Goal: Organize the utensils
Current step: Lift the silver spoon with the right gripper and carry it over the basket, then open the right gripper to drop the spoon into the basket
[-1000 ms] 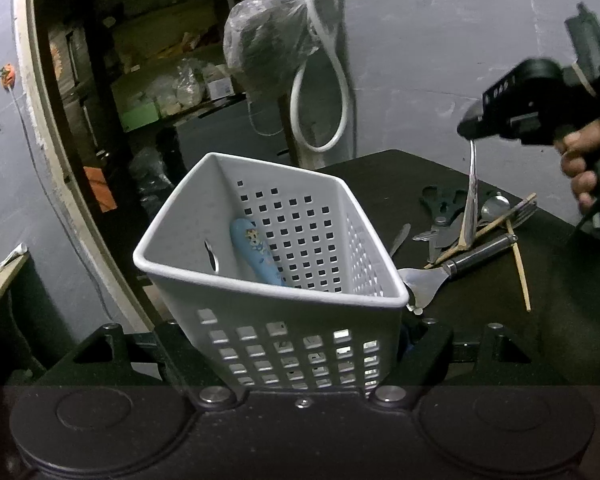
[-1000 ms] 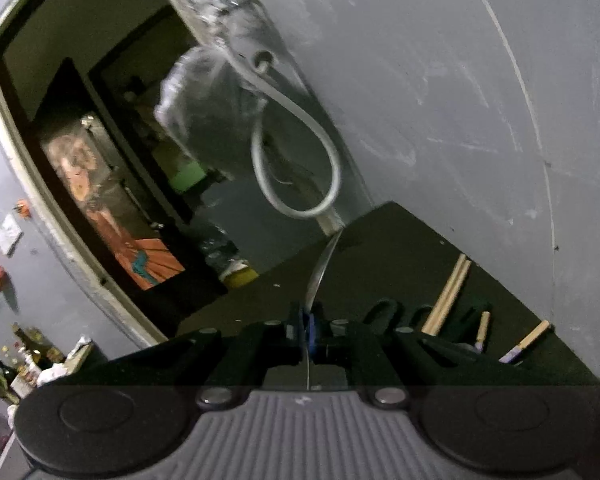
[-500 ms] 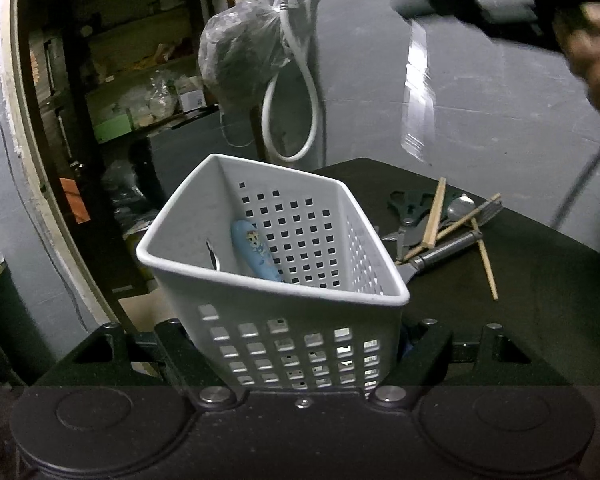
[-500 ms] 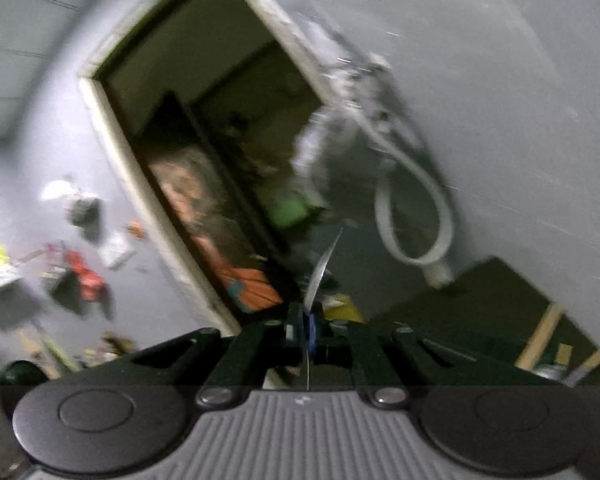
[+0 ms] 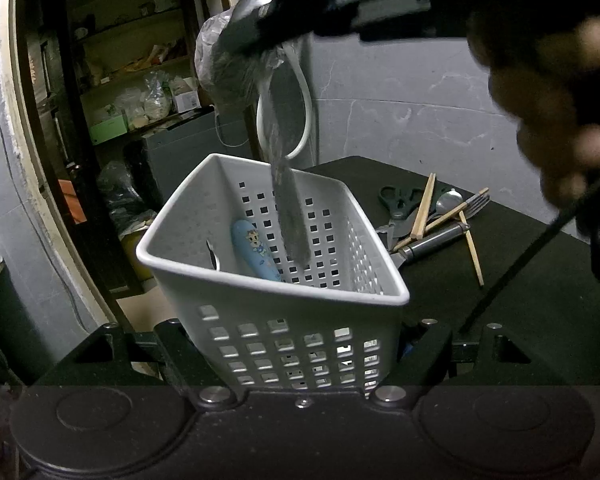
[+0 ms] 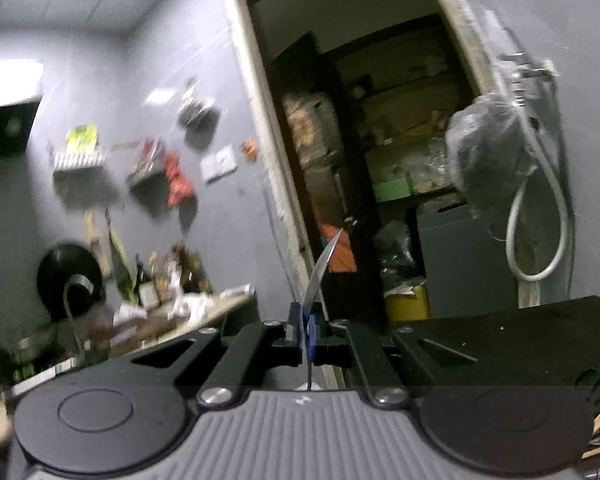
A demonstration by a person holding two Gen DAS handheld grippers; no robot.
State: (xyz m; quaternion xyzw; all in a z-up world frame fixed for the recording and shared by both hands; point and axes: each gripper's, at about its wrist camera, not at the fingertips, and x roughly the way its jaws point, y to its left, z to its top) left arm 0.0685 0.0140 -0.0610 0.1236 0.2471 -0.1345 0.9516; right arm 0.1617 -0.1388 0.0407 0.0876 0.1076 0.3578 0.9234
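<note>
My left gripper (image 5: 300,344) is shut on a white perforated basket (image 5: 228,300), its fingers (image 5: 172,344) pressing the near wall from both sides. Inside the basket lie a blue cartoon-printed handle (image 5: 256,252) and a small metal piece (image 5: 213,259). My right gripper (image 5: 284,12), held by a person's hand (image 5: 548,92), hovers above the basket. It is shut on a thin metal utensil (image 5: 288,208) that hangs blurred, its lower end in front of the basket's back wall. In the right wrist view the gripper (image 6: 306,328) pinches the utensil (image 6: 320,272) edge-on.
On the black table (image 5: 540,280) right of the basket lies a pile: scissors (image 5: 396,200), chopsticks (image 5: 424,210), a fork (image 5: 474,204), a spoon (image 5: 449,200) and a dark-handled utensil (image 5: 432,242). Behind are a grey wall, a hose loop (image 5: 304,120) and a doorway with shelves (image 5: 140,80).
The right gripper has carried the metal utensil up from the pile and leftward, until it hangs over the basket. The basket and the left gripper have stayed put.
</note>
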